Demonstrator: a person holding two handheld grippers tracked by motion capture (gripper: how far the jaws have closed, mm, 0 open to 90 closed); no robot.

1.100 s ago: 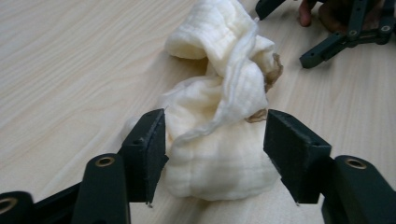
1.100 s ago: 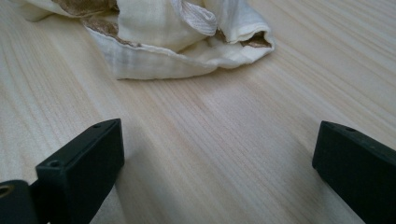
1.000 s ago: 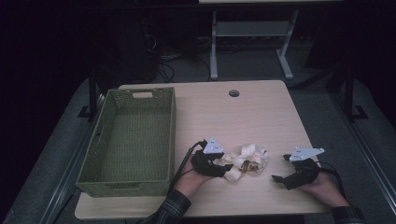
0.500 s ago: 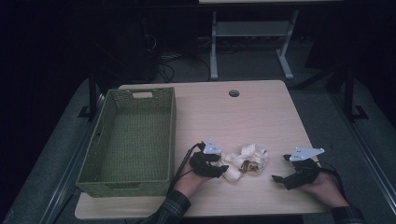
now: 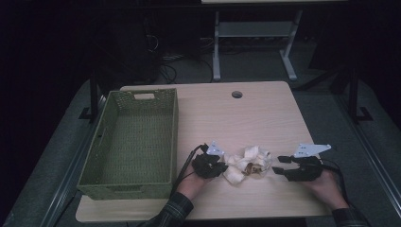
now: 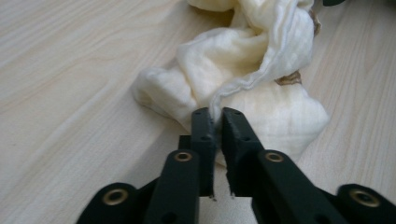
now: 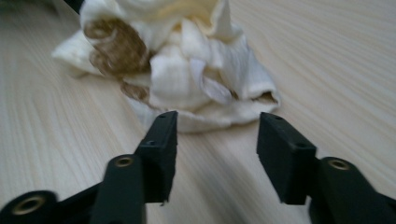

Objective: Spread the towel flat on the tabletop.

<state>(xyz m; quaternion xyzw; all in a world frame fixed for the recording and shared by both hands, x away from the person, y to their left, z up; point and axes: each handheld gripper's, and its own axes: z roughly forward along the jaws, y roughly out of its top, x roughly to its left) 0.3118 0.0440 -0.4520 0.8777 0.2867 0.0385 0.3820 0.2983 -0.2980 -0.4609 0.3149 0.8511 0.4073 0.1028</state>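
A crumpled cream cloth (image 5: 248,163) with brown stains lies on the wooden table (image 5: 227,118) near its front edge. My left gripper (image 5: 223,166) sits at the cloth's left side. Its jaws have just been closing and are now shut on a raised fold of the cloth (image 6: 243,60), pinched between the left gripper's (image 6: 218,116) pads. My right gripper (image 5: 276,165) rests low on the table at the cloth's right side. Its jaws have just been closing too and still stand apart. The cloth (image 7: 187,70) lies just beyond the right gripper (image 7: 217,135), with nothing between the pads.
A green woven basket (image 5: 125,191) stands on the left part of the table, empty as far as I see. A cable hole (image 5: 237,94) is near the table's far edge. A metal frame (image 5: 255,33) stands on the dark floor beyond.
Both hands and the cloth stay where they were. In the high view the jaw motion is too small to make out.
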